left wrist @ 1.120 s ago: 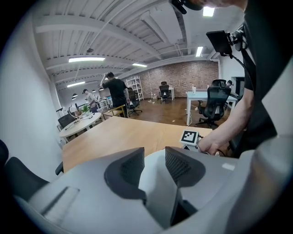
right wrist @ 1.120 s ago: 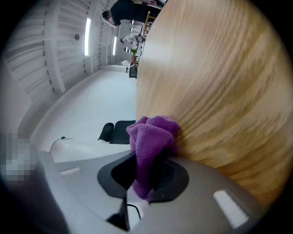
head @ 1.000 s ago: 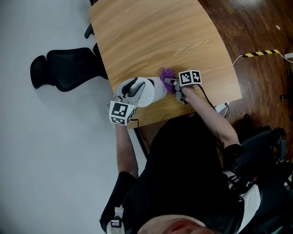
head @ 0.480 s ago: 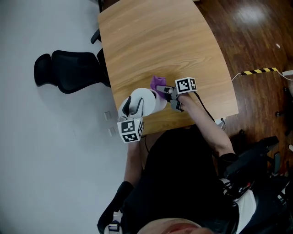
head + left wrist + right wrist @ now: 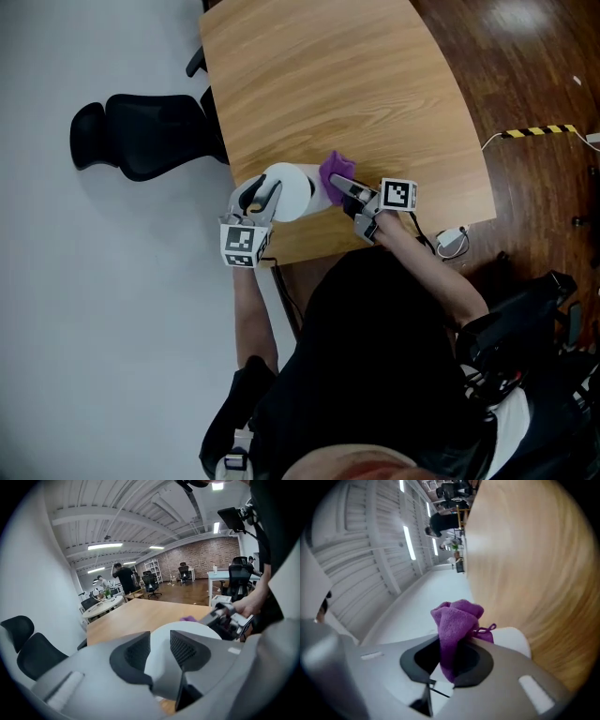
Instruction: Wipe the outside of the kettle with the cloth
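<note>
— Wooden desk [image 5: 356, 84] fills the middle of the room, with a dark wood floor [image 5: 525, 56] beside it. Where is the kettle?

— The white kettle [image 5: 291, 192] stands upright close to the near edge of the desk, right in front of the person.

— Who has the cloth?

— The right gripper [image 5: 342, 185] does. Its fingers [image 5: 478, 663] are clamped on the purple cloth [image 5: 335, 169], and the cloth sticks out past the tips.

— Which way is the kettle from there?

— Just to the left of the cloth in the head view. The cloth is pushed up against the kettle's right side, and I think it touches. So the right hand is the one to wipe. It only has to slide around that side.

— How is that hand held?

— It reaches in from the right and points across at the kettle, tipped up a little.

— And the other hand?

— The left gripper [image 5: 261, 202] comes in from the near edge and leans down onto the kettle's left side. Its fingers [image 5: 136, 653] have just been closing. White kettle fills the thin gap between them, so it looks like they pinch it to keep it steady.
</note>
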`<state>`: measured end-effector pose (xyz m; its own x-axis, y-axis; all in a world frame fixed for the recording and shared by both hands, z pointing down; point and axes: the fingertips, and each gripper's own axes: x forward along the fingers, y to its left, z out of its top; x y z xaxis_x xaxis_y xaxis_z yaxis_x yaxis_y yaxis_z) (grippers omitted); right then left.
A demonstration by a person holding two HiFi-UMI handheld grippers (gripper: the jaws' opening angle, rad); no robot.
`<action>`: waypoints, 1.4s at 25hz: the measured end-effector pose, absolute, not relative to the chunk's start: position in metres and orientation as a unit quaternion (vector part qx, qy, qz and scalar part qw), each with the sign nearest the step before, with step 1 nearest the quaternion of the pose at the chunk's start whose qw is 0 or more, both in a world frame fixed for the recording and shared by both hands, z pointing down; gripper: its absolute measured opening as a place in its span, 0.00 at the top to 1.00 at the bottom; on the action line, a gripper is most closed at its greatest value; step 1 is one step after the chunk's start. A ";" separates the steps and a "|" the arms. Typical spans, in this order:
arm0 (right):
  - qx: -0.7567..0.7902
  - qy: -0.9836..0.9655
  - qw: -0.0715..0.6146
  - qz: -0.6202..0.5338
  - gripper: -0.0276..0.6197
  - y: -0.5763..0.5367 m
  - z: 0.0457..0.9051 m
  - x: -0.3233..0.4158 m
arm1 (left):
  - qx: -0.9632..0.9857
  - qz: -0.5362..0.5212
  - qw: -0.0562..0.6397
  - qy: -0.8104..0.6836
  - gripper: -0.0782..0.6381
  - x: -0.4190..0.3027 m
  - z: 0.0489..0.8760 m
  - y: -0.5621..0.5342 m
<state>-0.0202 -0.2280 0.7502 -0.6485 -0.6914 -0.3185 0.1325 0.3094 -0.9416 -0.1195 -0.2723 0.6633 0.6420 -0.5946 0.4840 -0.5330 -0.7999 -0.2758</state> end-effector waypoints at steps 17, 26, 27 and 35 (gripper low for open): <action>-0.257 0.664 0.205 -0.672 0.89 -0.234 0.866 -0.042 | -0.899 -0.269 0.081 0.336 0.57 -0.116 0.658 -0.266; -0.167 0.667 0.233 -0.687 0.88 -0.227 0.749 -0.072 | -0.897 -0.256 0.121 0.339 0.57 -0.129 0.628 -0.223; -0.173 0.690 0.210 -0.671 0.88 -0.224 0.783 -0.081 | -0.897 -0.245 0.132 0.343 0.57 -0.136 0.628 -0.206; -0.231 0.744 0.068 -0.623 0.88 -0.185 0.891 -0.110 | -0.891 -0.248 0.151 0.349 0.57 -0.181 0.610 -0.135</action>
<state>-0.1097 -0.1854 0.8913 -0.8841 -0.4282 0.1873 -0.2597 0.1170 -0.9586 -0.1813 -0.1354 0.6096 0.6335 -0.6972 0.3356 -0.5475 -0.7104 -0.4423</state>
